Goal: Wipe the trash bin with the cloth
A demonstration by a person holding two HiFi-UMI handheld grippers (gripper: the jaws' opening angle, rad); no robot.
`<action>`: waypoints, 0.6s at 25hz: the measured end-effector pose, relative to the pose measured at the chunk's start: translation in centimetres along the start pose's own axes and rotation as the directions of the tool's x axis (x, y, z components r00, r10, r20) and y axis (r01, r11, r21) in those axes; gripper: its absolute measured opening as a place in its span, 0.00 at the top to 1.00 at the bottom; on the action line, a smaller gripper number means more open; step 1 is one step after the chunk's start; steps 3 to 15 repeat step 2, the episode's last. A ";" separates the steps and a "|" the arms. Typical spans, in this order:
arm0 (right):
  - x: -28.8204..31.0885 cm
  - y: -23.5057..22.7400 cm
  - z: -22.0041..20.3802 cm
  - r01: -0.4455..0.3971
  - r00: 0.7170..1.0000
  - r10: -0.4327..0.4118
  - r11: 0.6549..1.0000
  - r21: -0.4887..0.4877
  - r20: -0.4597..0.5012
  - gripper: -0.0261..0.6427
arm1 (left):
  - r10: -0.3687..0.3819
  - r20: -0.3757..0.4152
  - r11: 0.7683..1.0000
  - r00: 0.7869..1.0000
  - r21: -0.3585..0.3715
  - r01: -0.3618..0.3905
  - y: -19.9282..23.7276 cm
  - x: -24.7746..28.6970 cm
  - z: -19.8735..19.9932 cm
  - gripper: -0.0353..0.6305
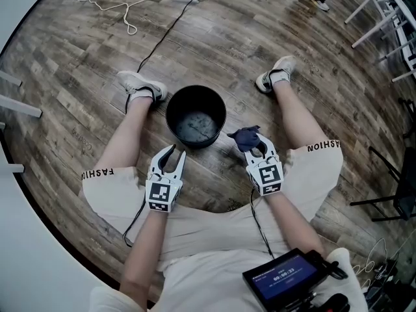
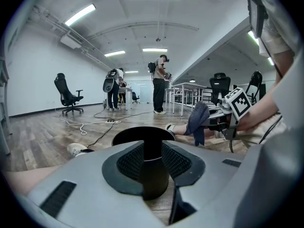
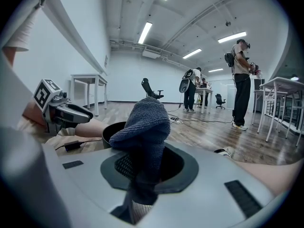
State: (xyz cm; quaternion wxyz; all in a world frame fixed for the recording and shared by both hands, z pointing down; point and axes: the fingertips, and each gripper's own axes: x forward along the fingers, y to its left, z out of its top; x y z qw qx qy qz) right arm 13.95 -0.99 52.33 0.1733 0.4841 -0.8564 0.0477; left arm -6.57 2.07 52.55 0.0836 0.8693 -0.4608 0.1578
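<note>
Black trash bin (image 1: 195, 96) standing upright, left gripper (image 1: 176, 151) just beside it, 2 jaws apart, holding nothing, right gripper (image 1: 257, 145) near its rim, clamped on dark blue cloth (image 1: 246, 136).

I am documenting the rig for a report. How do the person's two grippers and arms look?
The left gripper and right gripper have light grey bodies with dark, textured pads. Each carries a white cube printed with black square markers. A thin black cable trails back from each. The forearms are bare; no sleeve covers them.
</note>
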 end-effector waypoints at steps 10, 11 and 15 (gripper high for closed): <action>0.3 -0.2 0.2 -0.004 1.000 0.004 1.000 -0.005 0.002 0.84 | 0.005 0.004 1.000 1.000 -0.001 -0.005 0.2 0.3 0.2 0.75; 0.3 -0.2 0.2 -0.004 1.000 0.004 1.000 -0.005 0.002 0.84 | 0.005 0.004 1.000 1.000 -0.001 -0.005 0.2 0.3 0.2 0.75; 0.3 -0.2 0.2 -0.004 1.000 0.004 1.000 -0.005 0.002 0.84 | 0.005 0.004 1.000 1.000 -0.001 -0.005 0.2 0.3 0.2 0.75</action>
